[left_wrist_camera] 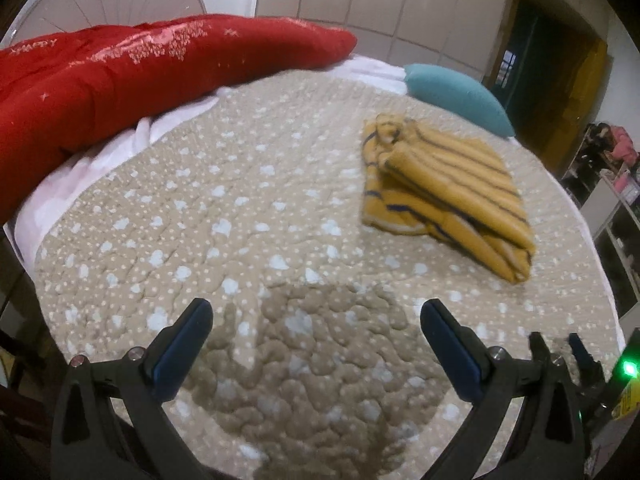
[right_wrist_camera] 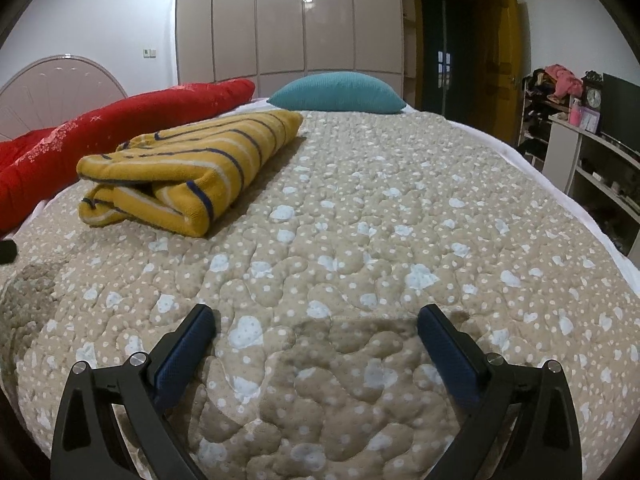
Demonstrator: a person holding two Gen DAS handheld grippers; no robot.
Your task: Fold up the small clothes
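A small yellow garment with dark blue and white stripes lies folded in a thick bundle on the beige dotted quilt. In the right wrist view the garment sits ahead and to the left. My left gripper is open and empty, low over the quilt, with the garment ahead to its right. My right gripper is open and empty, near the quilt, apart from the garment. The right gripper's fingers also show at the lower right of the left wrist view.
A red quilt lies along the bed's far left side, with a teal pillow at the back. A headboard stands at the left. Shelves with clutter and a dark doorway are to the right.
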